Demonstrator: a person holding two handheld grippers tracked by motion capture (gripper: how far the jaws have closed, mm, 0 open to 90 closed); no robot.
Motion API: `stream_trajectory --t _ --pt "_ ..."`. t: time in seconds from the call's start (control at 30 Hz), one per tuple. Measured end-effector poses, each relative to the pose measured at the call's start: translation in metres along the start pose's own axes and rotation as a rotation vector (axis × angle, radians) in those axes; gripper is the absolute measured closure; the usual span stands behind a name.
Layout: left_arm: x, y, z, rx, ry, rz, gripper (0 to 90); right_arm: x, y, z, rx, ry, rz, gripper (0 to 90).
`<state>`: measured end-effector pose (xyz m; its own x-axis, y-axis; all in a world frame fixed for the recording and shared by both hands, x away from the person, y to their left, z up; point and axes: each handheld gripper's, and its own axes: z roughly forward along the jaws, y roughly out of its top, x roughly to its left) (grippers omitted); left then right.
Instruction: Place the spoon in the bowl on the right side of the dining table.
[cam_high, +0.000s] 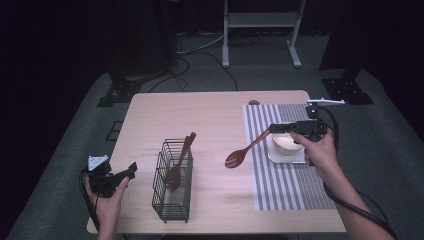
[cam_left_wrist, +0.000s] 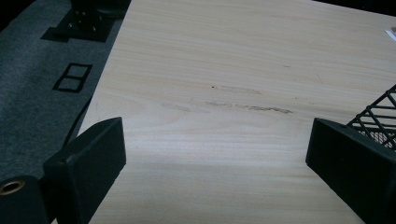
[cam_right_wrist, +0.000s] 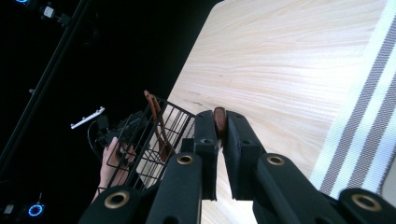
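The left gripper rests at the near left corner of the table, jaws standing wide apart with bare wood between them; the wire basket sits just to the right of its fingers, its mesh edging in beside the right-hand jaw in the left gripper view. Farther in, the right gripper is clamped on the handle end of a wooden spoon, the fingers pinching the brown tip between them. From those fingers the spoon's long axis runs down and toward the basket, bowl end leading, held in the air over the bare wood between the basket and the striped mat. A second spoon already stands in the basket, leaning. The basket lies beyond the carried spoon's bowl, so the right hand likely has to travel that way and tip the spoon upright. A white bowl sits on the mat under the right hand.
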<state>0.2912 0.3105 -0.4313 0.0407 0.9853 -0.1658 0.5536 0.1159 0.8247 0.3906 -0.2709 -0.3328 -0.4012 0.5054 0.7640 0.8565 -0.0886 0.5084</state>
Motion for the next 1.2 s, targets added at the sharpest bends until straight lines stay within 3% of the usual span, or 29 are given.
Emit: stream_trajectory --t 1.2 --pt "-0.001 0.0 0.0 0.002 0.001 0.006 3.9 -0.032 -0.003 -0.031 -0.074 -0.051 0.06 83.2"
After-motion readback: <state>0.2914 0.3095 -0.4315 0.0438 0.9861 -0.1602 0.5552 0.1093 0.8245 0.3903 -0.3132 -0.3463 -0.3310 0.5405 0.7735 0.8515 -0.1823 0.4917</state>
